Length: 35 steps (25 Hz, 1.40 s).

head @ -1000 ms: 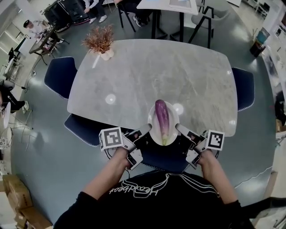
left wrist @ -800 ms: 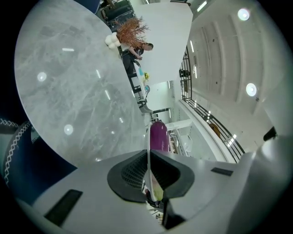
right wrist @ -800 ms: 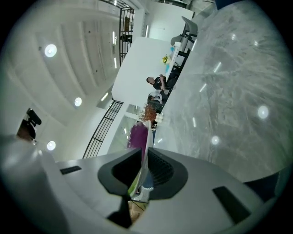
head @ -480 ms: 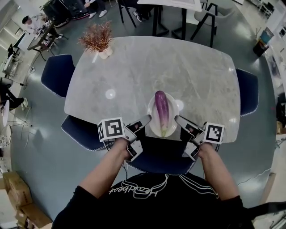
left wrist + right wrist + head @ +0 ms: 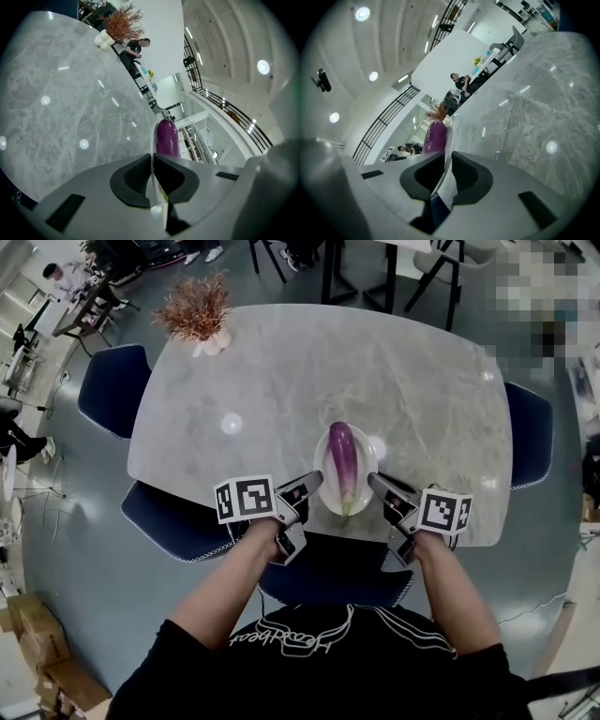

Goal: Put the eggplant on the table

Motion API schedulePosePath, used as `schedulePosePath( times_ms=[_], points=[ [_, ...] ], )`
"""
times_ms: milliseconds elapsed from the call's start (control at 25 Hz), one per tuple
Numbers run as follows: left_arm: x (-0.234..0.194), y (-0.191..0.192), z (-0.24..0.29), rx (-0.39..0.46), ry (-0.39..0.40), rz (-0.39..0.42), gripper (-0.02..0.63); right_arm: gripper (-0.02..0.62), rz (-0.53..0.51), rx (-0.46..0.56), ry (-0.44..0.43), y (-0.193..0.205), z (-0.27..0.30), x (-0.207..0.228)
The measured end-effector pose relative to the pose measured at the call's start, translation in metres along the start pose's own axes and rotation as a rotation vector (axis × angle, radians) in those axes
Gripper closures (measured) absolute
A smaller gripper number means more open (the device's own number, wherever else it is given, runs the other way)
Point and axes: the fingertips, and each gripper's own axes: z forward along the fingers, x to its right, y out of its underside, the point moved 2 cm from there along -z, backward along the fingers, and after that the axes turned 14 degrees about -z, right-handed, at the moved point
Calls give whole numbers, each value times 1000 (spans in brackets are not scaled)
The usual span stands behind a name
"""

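Head view: person stands at the near edge of a grey marble table (image 5: 394, 371), with a dark blue chair (image 5: 328, 570) just under the hands. A white plate (image 5: 367, 457) sits between the two grippers above the table's near edge, with the purple eggplant (image 5: 343, 463) lying lengthwise on it, stem end toward the person. Left gripper (image 5: 315, 483) is at the plate's left rim, right gripper (image 5: 374, 482) at its right rim. Cannot tell from here whether the plate's base touches the table. A potted dried plant (image 5: 197, 313) stands at the far left corner, well apart. Left gripper view: both black pads are pressed together on the thin white rim, nothing else between them; the eggplant shows just beyond the jaws, with the table top spreading out below and to the left. Right gripper view: same picture mirrored, jaws clamped on the opposite rim, eggplant rising behind, table to the right. Judgement: the step in hand is the set-down, the plate carried two-handed with the eggplant riding on it. The next move calls for keeping both sides level so the eggplant does not roll, bringing the plate fully inside the table edge, settling its base flat, and only then opening both jaws and drawing them outward.
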Motion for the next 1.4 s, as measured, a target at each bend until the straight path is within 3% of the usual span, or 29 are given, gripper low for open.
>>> schedulePosePath(
  times_ms=[680,1400],
  points=[
    [-58,-20,46,-24,-109,12,583,546,-20,-106,175,20,32,58],
    [-83,-19,55,-26,-245,25,583,546,-25,-274,319,40,43,73]
  ],
)
